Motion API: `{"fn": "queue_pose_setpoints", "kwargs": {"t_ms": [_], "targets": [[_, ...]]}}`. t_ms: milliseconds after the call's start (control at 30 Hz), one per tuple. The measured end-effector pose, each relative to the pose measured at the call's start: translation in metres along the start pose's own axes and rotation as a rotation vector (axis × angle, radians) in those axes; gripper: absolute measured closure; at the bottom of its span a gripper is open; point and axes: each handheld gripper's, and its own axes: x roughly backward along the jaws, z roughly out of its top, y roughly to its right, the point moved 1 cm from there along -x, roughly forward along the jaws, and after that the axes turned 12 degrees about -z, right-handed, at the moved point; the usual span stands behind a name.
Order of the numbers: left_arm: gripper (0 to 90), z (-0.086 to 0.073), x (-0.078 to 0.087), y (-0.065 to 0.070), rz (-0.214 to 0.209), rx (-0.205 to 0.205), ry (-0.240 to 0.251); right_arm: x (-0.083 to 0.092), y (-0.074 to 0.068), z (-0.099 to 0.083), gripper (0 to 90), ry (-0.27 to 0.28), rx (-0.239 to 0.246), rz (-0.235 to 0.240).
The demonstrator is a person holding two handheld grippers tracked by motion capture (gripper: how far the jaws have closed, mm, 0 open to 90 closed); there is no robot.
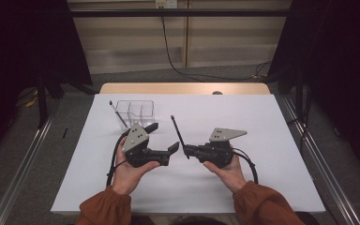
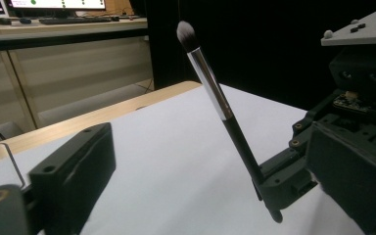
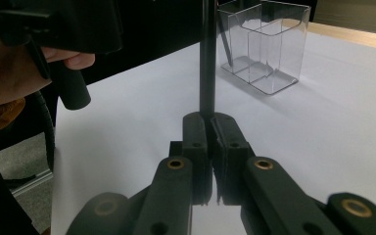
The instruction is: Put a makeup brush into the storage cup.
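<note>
A: Left of you first. Clear organizer (image 1: 136, 111) stands on the white counter (image 1: 262, 178), far side, just beyond your left tool (image 1: 165, 137). One brush (image 1: 118, 114) already leans in its leftmost compartment, head up and out to the left.

B: And the left tool itself?

A: Jaws wide, nothing between them. In the left gripper view one jaw sits low at left, and the brush you are working with rises beyond it.

B: That second brush, where is it?

A: The makeup brush (image 1: 178, 135) is pinched by its handle end in your right tool (image 1: 186, 151), jaws narrow and tight on the shaft. See the right gripper view: the black handle (image 3: 207, 63) comes straight up out of the closed tips. Long axis near upright, tilted away from you and a little left, bristle head (image 2: 186, 34) on top.

B: Which way to the organizer from there?

A: Up and left of the right tool, past the left tool's tips. Your left hand is nearer to it. My read: the move turns on carrying the brush leftward and tipping it handle-down into an open compartment, middle or right.

B: Room?

A: Plenty of bare counter to the right and near you. The organizer walls are thin; I'd come in from above.
</note>
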Motion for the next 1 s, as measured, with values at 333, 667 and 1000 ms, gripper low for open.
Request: {"fn": "queue_pose_setpoints", "kwargs": {"t_ms": [333, 667, 1000], "targets": [[16.4, 0.009, -0.018, 0.009, -0.035, -0.008, 0.007, 0.000, -0.001, -0.001, 84.7, -0.002, 0.001, 0.003], [42.0, 0.011, -0.024, 0.004, -0.031, 0.047, -0.003, 0.001, -0.001, -0.003, 84.7, -0.002, -0.002, 0.000], [66.7, 0.008, -0.023, 0.001, -0.038, 0.071, -0.009, 0.001, -0.001, -0.004, 84.7, -0.002, -0.007, -0.004]]}}
